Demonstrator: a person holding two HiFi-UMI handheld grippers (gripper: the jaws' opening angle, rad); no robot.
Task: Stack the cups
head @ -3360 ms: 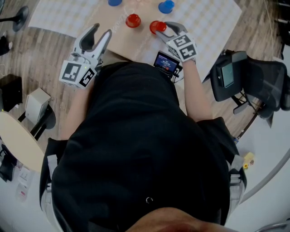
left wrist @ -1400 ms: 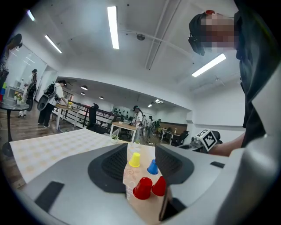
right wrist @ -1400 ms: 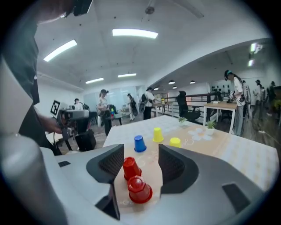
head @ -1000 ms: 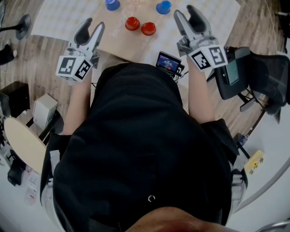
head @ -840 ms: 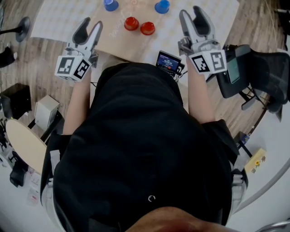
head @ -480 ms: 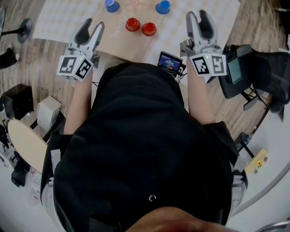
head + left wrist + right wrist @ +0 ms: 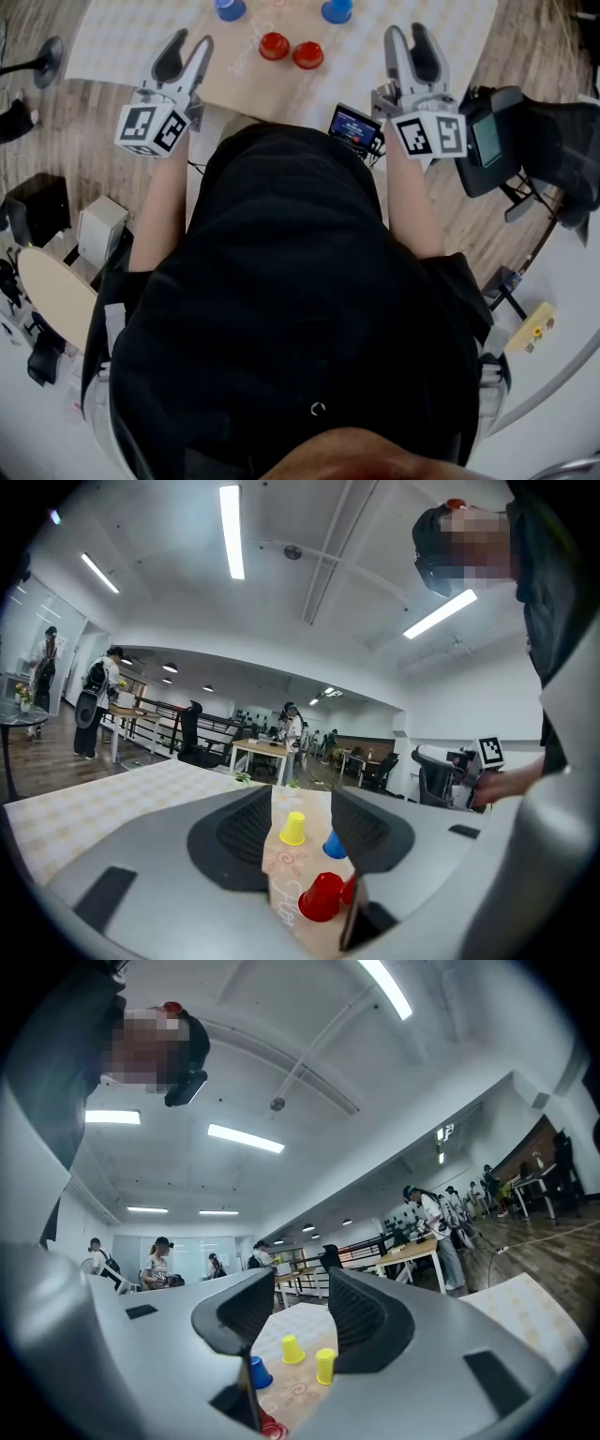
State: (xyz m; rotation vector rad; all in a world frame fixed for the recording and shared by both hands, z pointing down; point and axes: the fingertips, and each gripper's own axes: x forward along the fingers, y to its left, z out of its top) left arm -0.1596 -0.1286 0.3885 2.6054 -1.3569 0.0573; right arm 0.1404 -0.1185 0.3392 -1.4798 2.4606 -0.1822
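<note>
While we held both pairs of tongs at the near edge of the surface, the left tongs stood released, jaws apart with nothing between them. The right tongs had just been closing a little, yet their jaws were also apart and empty. The red cups sat upside down, just beside each other and unstacked, between the two tongs. The blue cups stood farther off, and the yellow cups beyond those.

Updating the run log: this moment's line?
left gripper open, empty | right gripper open, empty, jaws just narrowed | red cups unstacked
</note>
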